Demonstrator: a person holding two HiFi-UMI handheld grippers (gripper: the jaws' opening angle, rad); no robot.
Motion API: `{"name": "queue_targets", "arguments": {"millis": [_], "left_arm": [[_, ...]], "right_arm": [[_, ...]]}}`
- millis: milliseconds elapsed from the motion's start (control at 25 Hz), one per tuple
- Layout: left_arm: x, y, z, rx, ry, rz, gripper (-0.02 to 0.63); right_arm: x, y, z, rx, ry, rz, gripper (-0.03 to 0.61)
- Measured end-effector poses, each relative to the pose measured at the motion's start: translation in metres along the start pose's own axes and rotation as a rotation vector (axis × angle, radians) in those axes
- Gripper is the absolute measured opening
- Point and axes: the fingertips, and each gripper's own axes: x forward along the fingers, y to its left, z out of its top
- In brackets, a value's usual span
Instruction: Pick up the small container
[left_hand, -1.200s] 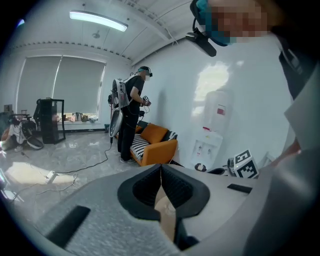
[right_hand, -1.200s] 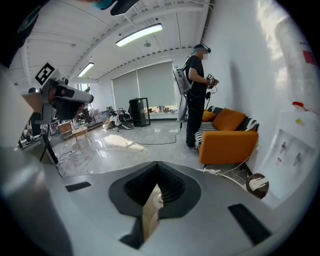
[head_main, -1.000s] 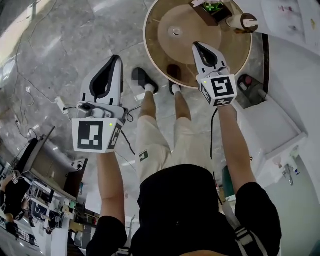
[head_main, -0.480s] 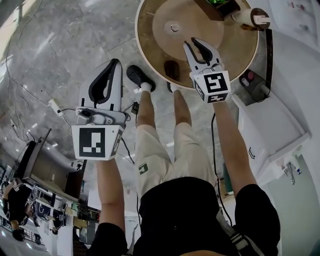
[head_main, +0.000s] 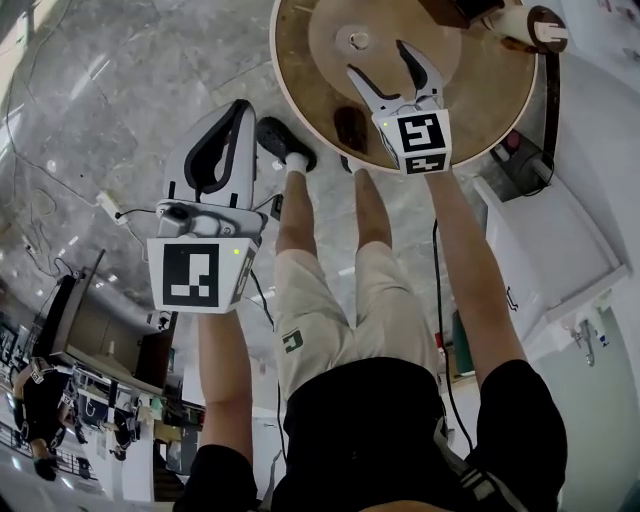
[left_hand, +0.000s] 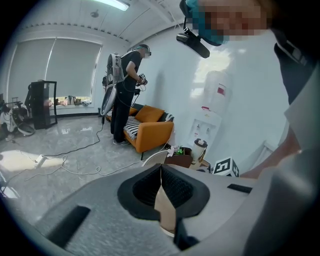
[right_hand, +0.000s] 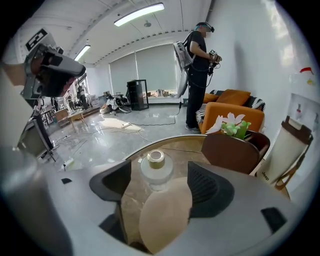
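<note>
Small container standing upright mid round table, just beyond the right gripper, jaws just opening wide and gripping nothing; left gripper closed tight, empty, above the floor

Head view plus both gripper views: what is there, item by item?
Round table: one, brown wood, top of head view.
Small container: one, clear with gold lid, table centre.
Planter: one, dark brown, white flowers, table's far edge.
Cup: one, cream, beside planter.
Sofa: one, orange, by wall.
Other person: one, dark clothes, standing near sofa.
Left gripper: white, shut, empty, over floor.
Right gripper: white, jaws just been opening, nothing gripped, over table short of container.
</note>
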Motion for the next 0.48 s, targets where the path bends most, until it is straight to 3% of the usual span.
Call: {"name": "queue_targets", "arguments": {"millis": [480], "left_arm": [[0.024,-0.009,-0.027,0.005,0.041,-0.055,0.019]], "right_arm": [[0.044,-0.002,-0.019,0.03,-0.034,-0.045,0.364]]}}
